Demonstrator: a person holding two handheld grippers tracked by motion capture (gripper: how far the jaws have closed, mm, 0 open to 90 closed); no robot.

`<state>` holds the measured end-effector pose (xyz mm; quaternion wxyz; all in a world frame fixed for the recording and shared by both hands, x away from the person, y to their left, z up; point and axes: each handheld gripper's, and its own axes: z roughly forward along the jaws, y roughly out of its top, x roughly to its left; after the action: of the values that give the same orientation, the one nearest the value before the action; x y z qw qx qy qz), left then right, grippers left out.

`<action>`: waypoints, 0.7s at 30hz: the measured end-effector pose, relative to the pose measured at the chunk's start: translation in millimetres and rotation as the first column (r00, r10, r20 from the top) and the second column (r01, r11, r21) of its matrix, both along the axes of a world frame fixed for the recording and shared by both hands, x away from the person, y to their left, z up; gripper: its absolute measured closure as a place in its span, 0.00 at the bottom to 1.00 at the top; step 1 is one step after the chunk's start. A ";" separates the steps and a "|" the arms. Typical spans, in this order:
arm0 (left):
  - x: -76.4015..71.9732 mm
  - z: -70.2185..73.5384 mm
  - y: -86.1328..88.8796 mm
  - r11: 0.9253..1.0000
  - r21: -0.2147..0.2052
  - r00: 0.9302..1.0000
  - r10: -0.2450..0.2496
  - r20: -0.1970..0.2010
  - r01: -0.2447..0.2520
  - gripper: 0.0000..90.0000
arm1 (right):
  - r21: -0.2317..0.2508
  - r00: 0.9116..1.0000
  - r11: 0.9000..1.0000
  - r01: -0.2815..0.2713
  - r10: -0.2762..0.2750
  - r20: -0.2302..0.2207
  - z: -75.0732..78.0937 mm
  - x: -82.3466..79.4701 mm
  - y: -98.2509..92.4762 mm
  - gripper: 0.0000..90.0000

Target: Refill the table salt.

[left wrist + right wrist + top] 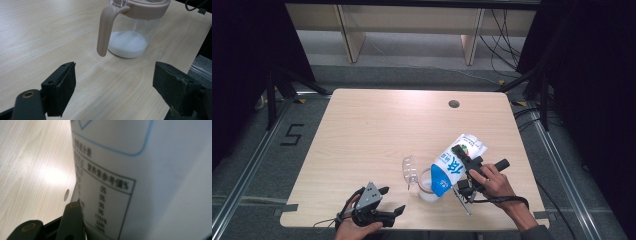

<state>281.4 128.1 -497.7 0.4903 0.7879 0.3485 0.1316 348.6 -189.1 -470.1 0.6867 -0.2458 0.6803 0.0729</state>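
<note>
A white and blue carton hangs tilted, top end down, over a clear jug near the table's front edge. My right gripper is shut on the carton's side. In the right gripper view the carton's printed panel is close up, and one black finger presses against it. The jug has a beige rim and handle, with white powder heaped in its bottom under a thin white stream. My left gripper lies open left of the jug, its jaws wide apart over bare wood.
The jug's clear lid flap stands open on its left. The wooden table has a cable hole at the back right. Wooden shelving legs and cables lie on the floor beyond.
</note>
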 end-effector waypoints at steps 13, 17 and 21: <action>0.0 0.0 0.0 1.000 0.000 1.000 0.000 0.000 0.000 0.20 | 0.015 1.000 1.000 0.007 -0.007 -0.011 -2.2 -0.1 -0.6 0.65; 0.0 0.0 0.1 1.000 0.000 1.000 0.000 0.001 0.000 0.20 | -0.016 1.000 1.000 -0.011 0.011 0.010 -0.2 0.1 0.6 0.65; 0.1 0.2 0.3 1.000 0.001 1.000 -0.002 0.002 0.002 0.20 | 0.011 1.000 1.000 0.007 -0.007 -0.010 -2.9 -0.4 -0.4 0.65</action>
<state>281.5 128.4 -497.5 0.4905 0.7884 0.3469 0.1321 348.3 -189.5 -473.1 0.6849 -0.2393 0.6840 0.0754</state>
